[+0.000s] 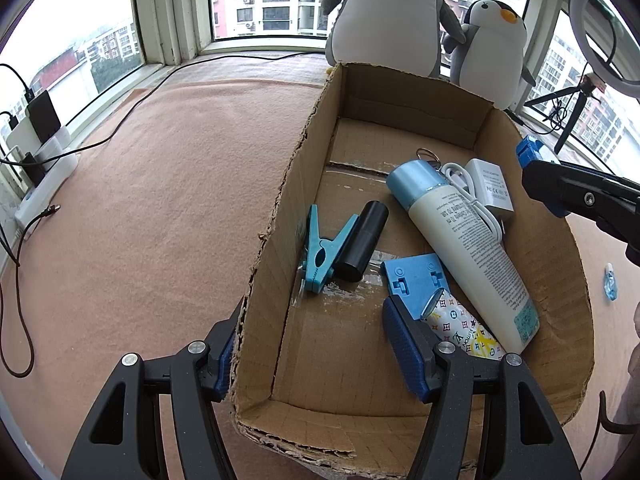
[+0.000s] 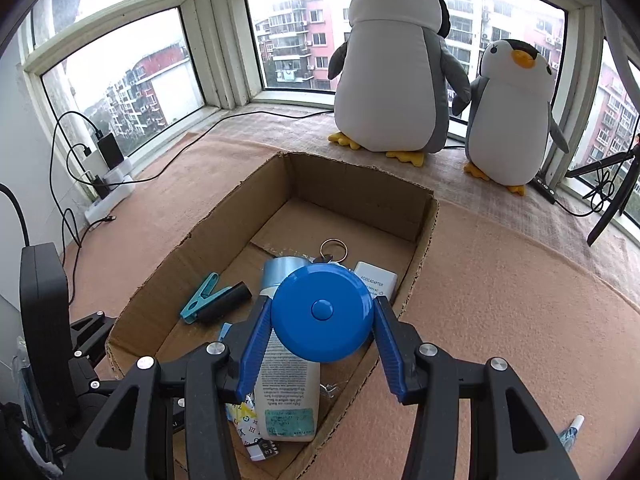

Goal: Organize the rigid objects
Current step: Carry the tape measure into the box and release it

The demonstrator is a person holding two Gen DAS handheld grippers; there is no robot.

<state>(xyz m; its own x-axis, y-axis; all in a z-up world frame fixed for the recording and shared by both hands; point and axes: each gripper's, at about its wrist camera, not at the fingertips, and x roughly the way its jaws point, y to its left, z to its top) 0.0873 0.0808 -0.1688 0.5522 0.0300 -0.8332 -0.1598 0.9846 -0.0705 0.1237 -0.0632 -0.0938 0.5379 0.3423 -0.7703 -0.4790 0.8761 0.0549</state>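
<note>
Left wrist view: the left gripper (image 1: 320, 344) stands wide open, its fingers straddling the near-left wall of the cardboard box (image 1: 280, 216), gripping nothing. Ahead of the fingers lie a teal clip (image 1: 320, 252), a black cylinder (image 1: 362, 242) and a lotion bottle (image 1: 468, 248).

Right wrist view: the right gripper (image 2: 320, 332) pinches a blue round tape measure (image 2: 322, 310) above the box; the drop-off step, I'd say. Next it needs a free spot, as the bottle lies directly beneath.
</note>
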